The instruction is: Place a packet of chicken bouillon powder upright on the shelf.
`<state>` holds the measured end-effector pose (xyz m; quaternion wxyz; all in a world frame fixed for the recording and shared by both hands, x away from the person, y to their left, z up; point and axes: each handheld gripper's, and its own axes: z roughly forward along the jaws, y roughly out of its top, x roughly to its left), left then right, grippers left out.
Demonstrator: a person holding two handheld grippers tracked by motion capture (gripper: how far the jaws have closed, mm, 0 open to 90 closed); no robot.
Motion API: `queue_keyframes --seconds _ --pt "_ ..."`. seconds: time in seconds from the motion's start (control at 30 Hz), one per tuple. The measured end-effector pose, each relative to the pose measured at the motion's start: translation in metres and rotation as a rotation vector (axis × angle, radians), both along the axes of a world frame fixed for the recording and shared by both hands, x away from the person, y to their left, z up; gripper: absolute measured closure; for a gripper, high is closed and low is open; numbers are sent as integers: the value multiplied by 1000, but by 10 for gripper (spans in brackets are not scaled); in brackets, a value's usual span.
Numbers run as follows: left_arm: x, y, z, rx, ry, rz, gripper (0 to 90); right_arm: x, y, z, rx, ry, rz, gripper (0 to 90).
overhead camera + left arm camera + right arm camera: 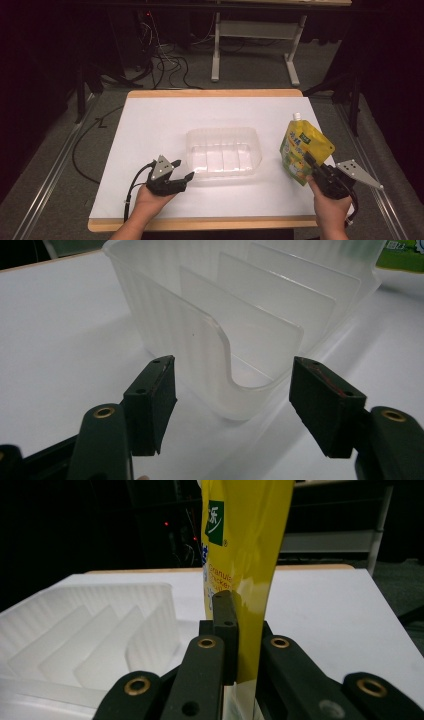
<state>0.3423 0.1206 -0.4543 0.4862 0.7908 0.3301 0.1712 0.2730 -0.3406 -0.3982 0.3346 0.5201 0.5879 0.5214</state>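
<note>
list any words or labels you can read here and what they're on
"Granula": small orange print on the yellow pouch, in the right gripper view; the lines under it are too blurred to read.
Green patch on the pouch with a white character: not legible.
Print on the pouch in the high view: too small to read.
Clear plastic tray: no text.

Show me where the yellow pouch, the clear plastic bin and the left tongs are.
yellow pouch (301, 145), high view, on its printed front.
clear plastic bin (150, 305), left gripper view, on its near side wall.
left tongs (183, 170), high view, midway between the fingertips.
</note>
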Motion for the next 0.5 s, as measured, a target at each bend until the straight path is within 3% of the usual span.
queue_keyframes --seconds 0.3,0.5 --pt "5 -10 -3 -20 -10 13 401 0 19 19 12 -66 49 900" --pt "8 -12 -3 -50 -19 34 476 3 32 33 25 -102 79 900"
